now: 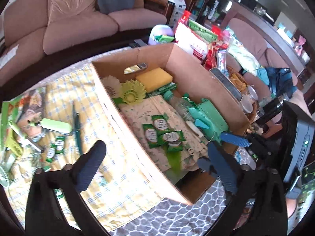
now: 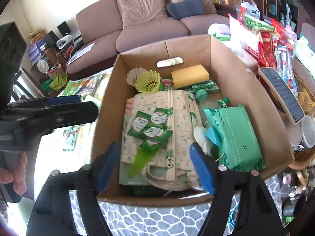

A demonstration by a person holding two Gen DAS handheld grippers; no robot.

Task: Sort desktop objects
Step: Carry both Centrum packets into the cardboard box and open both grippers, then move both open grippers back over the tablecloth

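Note:
A cardboard box (image 1: 126, 118) (image 2: 246, 90) holds green sachets (image 1: 163, 131) (image 2: 151, 127), a yellow sponge (image 1: 154, 78) (image 2: 190, 75), a yellow-green shuttlecock (image 1: 132, 93) (image 2: 147, 81), a floral cloth (image 2: 181, 118), a clear bottle (image 1: 179, 103) and a green wipes pack (image 1: 208, 118) (image 2: 234, 137). My left gripper (image 1: 155, 163) is open and empty, straddling the box's near left wall. My right gripper (image 2: 155, 165) is open and empty above the box's near edge. On the yellow checked cloth (image 1: 98, 137) lie a green pen (image 1: 77, 129), a pale green case (image 1: 57, 125) and more sachets (image 1: 56, 147).
A brown sofa (image 2: 147, 19) stands behind. Packets and bags (image 2: 265, 39) crowd the right, with a phone (image 2: 281, 94) and a wicker basket (image 2: 303, 157). The other gripper (image 2: 49, 112) shows at the left of the right wrist view. A grey patterned mat (image 2: 157, 220) lies under the box.

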